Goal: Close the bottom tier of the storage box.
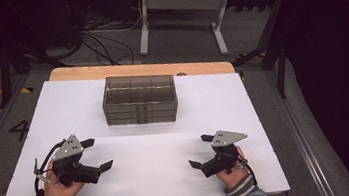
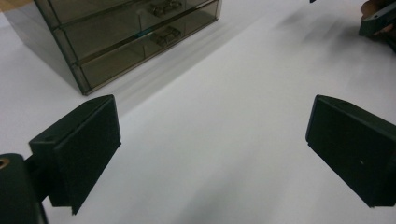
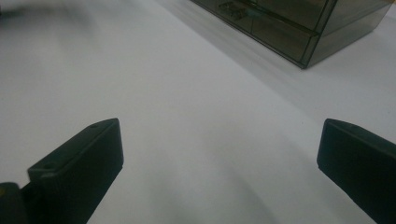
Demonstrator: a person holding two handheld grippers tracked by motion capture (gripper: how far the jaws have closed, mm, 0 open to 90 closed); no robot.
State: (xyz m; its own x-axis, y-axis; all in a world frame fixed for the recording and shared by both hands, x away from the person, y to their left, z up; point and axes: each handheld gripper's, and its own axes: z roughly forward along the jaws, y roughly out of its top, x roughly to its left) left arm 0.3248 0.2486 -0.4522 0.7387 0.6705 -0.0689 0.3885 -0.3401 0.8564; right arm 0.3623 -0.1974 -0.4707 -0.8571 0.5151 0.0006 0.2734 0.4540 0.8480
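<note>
1. Left gripper (image 1: 96, 153): jaws spread wide, nothing between them, only bare white surface between the pads in the left gripper view. Held low over the near-left part of the table.
2. Right gripper (image 1: 201, 151): jaws likewise released and wide apart, nothing gripped. Near-right part of the table, pointing inward toward the left one.
3. Hands: left hand (image 1: 60, 188) and right hand (image 1: 232, 171) wrap the gripper bodies from below; striped sleeves cut off by the bottom edge of the high view.
4. Smoky translucent drawer box (image 1: 139, 99): sits at the table's centre-far area, well apart from both grippers. Contents too dark to tell. Cut off at the top in both gripper views; small clasp-like handles blurred.
5. White table top (image 1: 162, 180): broad open stretch between the grippers and up to the box. Wooden edge strip (image 1: 134, 69) shows at the far side.
6. Beyond: dark floor with cables (image 1: 105, 41) and another table's legs (image 1: 180, 14), well apart.
</note>
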